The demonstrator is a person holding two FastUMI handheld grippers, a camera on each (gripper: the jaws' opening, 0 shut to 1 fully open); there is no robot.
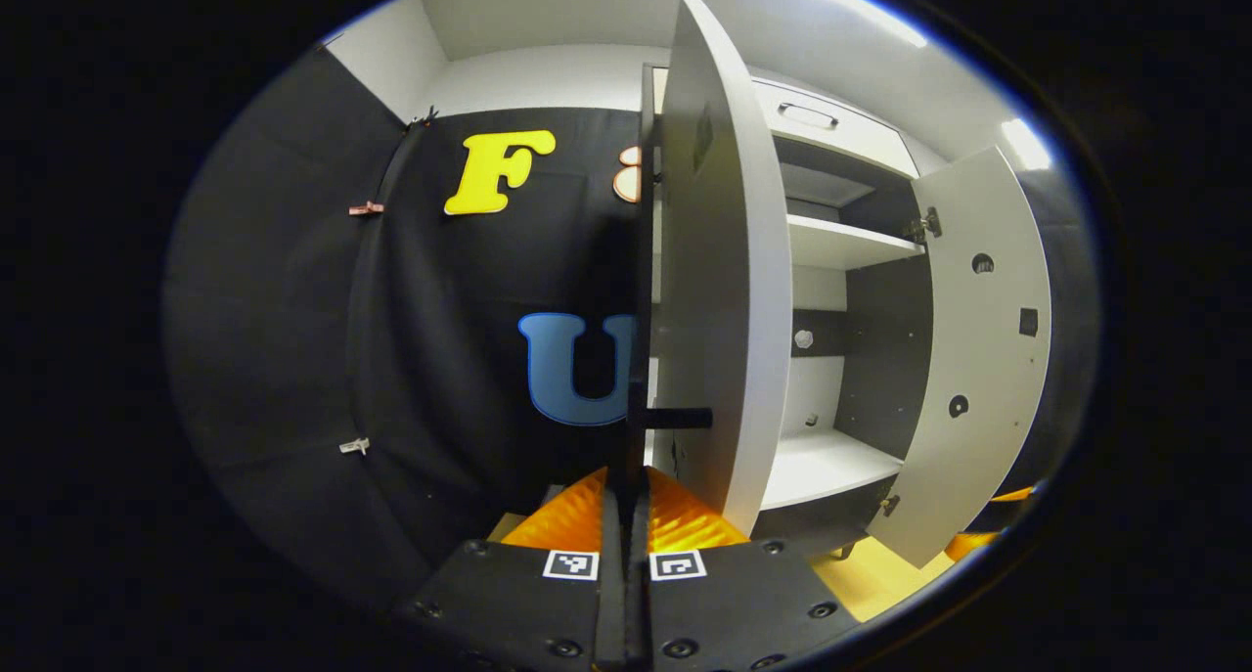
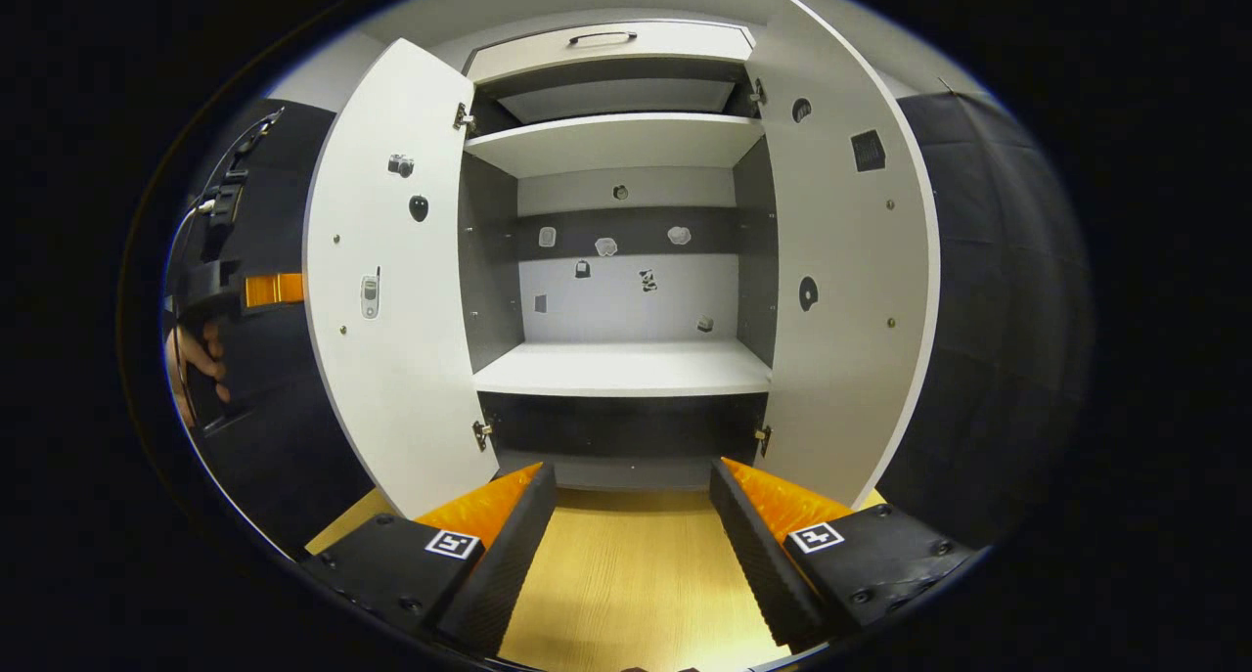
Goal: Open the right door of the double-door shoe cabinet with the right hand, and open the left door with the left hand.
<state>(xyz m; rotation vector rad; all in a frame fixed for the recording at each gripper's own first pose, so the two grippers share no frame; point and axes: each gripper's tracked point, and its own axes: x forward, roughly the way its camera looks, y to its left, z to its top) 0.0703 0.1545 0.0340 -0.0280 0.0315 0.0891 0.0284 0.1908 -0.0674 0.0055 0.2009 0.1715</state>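
Standing wide open: shoe cabinet [image 2: 621, 369] right door [image 2: 841, 261] and left door [image 2: 391, 291], both swung clear. Left claw [image 1: 626, 525] pinched on left door's handle [image 1: 675, 418]; right claw [image 2: 631, 530] spread, empty, before cabinet. Task judged essentially done; release left.

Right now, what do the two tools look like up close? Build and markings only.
Left tool: dark blocky body with screws, and a square black-and-white marker tag on each finger base. Right tool: same dark screwed body, one tag per side, and ribbed inner faces on its fingers. In the right gripper view, a hand grips the other tool's dark handle.
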